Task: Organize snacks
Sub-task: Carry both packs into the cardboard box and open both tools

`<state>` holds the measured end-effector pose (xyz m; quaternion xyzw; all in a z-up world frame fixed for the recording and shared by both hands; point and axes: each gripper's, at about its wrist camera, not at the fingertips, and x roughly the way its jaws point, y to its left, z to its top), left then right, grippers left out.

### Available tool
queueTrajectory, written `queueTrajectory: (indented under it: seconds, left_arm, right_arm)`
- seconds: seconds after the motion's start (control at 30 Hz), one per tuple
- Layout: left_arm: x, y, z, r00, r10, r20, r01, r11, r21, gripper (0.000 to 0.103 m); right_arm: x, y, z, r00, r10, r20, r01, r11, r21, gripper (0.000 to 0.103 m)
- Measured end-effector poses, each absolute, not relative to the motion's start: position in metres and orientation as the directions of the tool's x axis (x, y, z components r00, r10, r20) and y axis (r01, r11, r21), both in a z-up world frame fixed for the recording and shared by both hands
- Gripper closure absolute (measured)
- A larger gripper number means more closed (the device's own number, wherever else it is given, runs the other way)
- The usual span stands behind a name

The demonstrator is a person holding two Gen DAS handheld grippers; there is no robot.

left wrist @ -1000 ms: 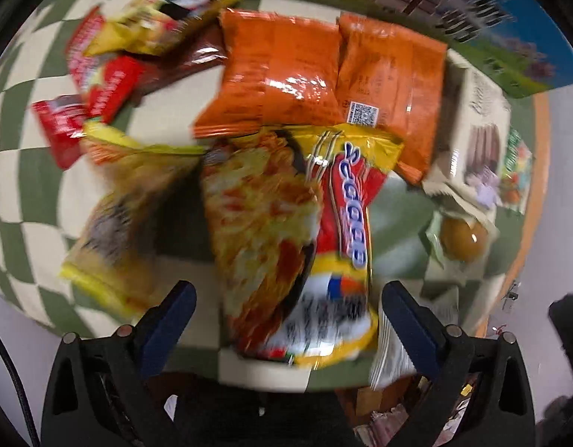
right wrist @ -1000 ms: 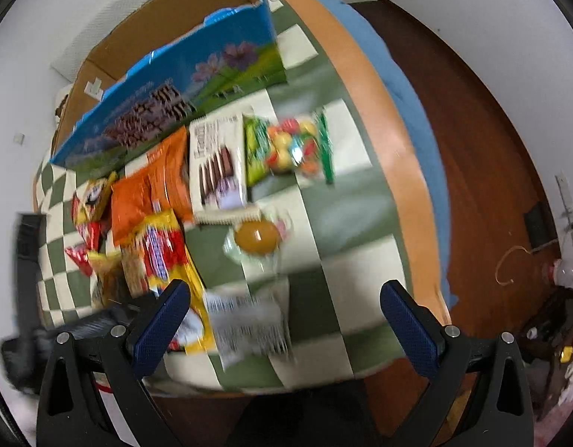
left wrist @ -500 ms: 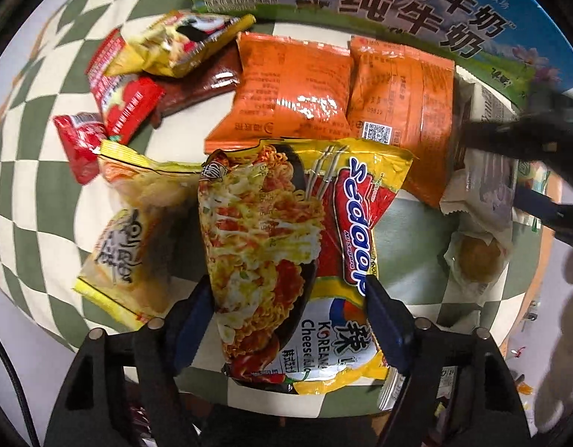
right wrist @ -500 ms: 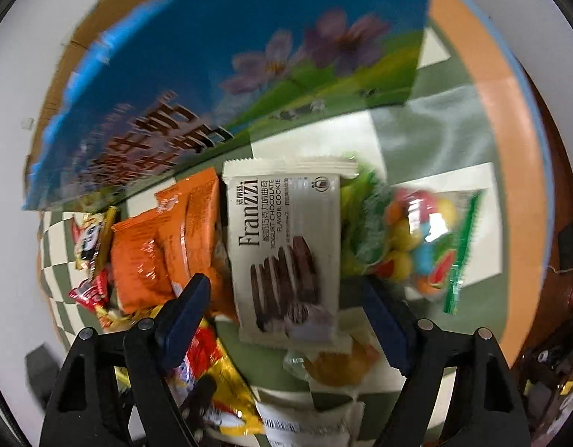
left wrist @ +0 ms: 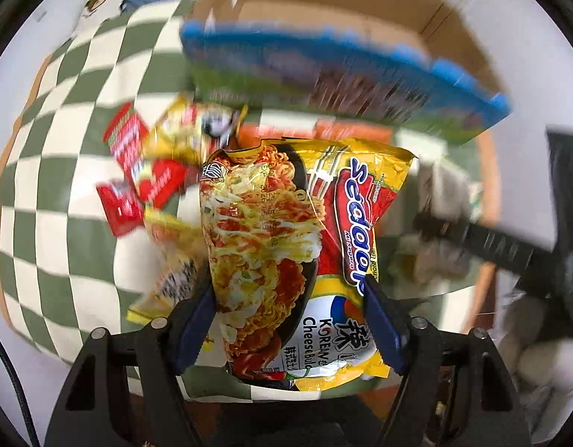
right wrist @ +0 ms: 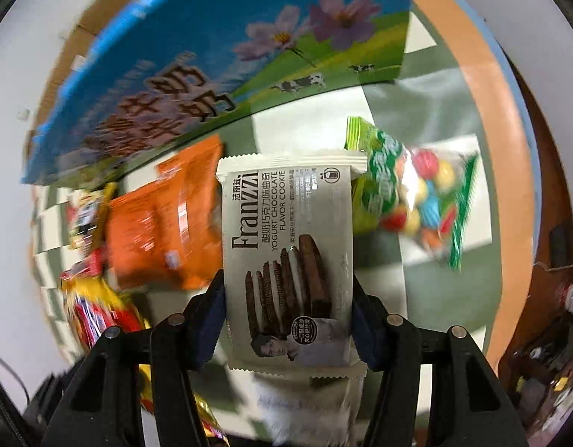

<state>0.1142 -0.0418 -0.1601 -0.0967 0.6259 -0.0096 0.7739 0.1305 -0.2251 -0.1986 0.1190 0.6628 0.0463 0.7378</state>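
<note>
The left tool [left wrist: 286, 309] pinches a yellow noodle packet [left wrist: 297, 246] by its two long edges, the blue pads pressing in from either side while its jaws are closing a little more; the packet hangs clear of the green-and-cream checked desk [left wrist: 62, 193] with its printed bowl of noodles facing the camera. Below it on the desk lie a red sachet [left wrist: 118, 205], a second red packet [left wrist: 126, 138], a small yellow packet [left wrist: 189, 134] and another yellow packet [left wrist: 170, 260], all smeared by motion blur. Beyond them stands an open cardboard box [left wrist: 342, 11] with a blue printed front flap [left wrist: 323, 70]. The right tool [right wrist: 288, 316] is closing on a grey cookie packet [right wrist: 286, 260] (yogurt chocolate flavour, by its label), its pads set against the packet's two long sides; the packet looks to be gripped, though whether it has left the desk I cannot tell. Just left of it in the right wrist view lie two orange packets [right wrist: 163, 223], overlapping, and just right of it a clear bag of coloured candies [right wrist: 416, 201] with green ends, touching or slightly under the cookie packet's upper corner. The box's blue flap, printed with flowers and cows, rises behind these. At the lower left edge of that view part of the yellow noodle packet shows, blurred.
</note>
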Motion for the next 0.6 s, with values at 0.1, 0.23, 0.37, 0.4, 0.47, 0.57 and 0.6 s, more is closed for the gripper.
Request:
queueTrajectory:
  seconds: [0.1, 0.23, 0.37, 0.4, 0.47, 0.57, 0.6]
  left_arm:
    - [0.118, -0.03, -0.112, 0.295, -0.184, -0.938, -0.055, 0.976, -0.209, 0.03]
    - [0.146, -0.028, -0.054, 0.352, -0.232, -0.907, -0.001, 0.969, -0.248, 0.03]
    - [0.194, -0.038, -0.028, 0.38, -0.278, -0.882, 0.019, 0.956, -0.293, 0.03]
    - [0.211, -0.035, -0.026, 0.392, -0.271, -0.879, 0.022, 0.958, -0.285, 0.03]
    - [0.235, -0.035, -0.033, 0.397, -0.257, -0.881, 0.019, 0.962, -0.273, 0.03]
    - [0.279, -0.04, -0.048, 0.369, -0.239, -0.898, 0.001, 0.966, -0.257, 0.03]
    - [0.293, -0.045, -0.053, 0.355, -0.227, -0.907, 0.001, 0.97, -0.242, 0.03]
  right_arm:
    - [0.114, -0.221, -0.169, 0.157, 0.246, -0.957, 0.084, 0.962, 0.261, 0.042]
    - [0.097, -0.217, -0.115, 0.243, 0.305, -0.921, 0.088, 0.938, 0.334, 0.042]
    - [0.113, -0.217, -0.057, 0.332, 0.351, -0.875, 0.053, 0.92, 0.389, 0.042]
    - [0.12, -0.218, -0.045, 0.351, 0.363, -0.864, 0.039, 0.916, 0.4, 0.042]
    - [0.142, -0.219, -0.024, 0.385, 0.367, -0.847, 0.01, 0.916, 0.401, 0.042]
    - [0.188, -0.213, -0.017, 0.412, 0.332, -0.848, -0.015, 0.933, 0.358, 0.042]
    - [0.203, -0.216, -0.018, 0.409, 0.326, -0.852, -0.025, 0.938, 0.346, 0.042]
